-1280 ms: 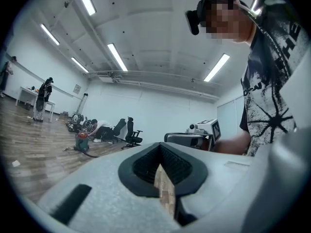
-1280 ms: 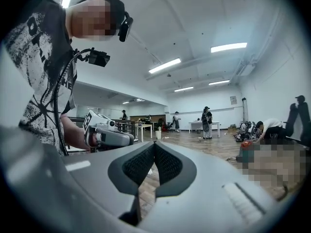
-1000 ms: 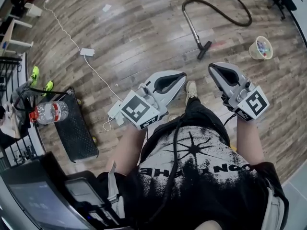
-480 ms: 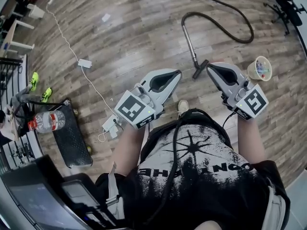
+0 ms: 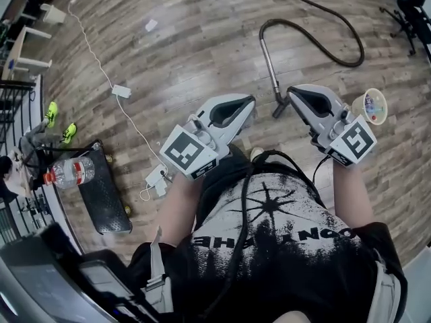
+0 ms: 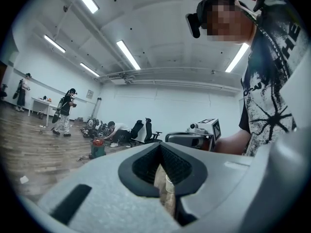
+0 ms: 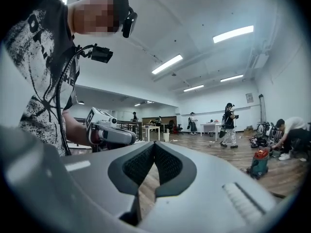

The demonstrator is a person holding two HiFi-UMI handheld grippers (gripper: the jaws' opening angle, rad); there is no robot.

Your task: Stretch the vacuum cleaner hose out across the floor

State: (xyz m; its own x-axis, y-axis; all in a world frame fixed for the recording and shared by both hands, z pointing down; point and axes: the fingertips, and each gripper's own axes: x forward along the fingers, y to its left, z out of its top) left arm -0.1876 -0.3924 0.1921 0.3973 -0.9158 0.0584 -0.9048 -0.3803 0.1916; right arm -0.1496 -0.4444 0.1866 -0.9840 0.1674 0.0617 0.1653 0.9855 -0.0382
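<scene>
— Wooden floor (image 5: 188, 52) of an open hall. What's the count?
— One vacuum cleaner hose (image 5: 283, 21), looped toward the floor's far right edge. Two grippers: left gripper (image 5: 249, 101) and right gripper (image 5: 291, 90), both closed tight, empty, clear of it.

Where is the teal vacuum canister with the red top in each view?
Head view: not in it; only the black hose shows, upper right.
Left gripper view: teal vacuum canister on the floor, left of centre.
Right gripper view: canister near the right edge.
Shared landmark: crouching person in white top, beside it in both.
</scene>
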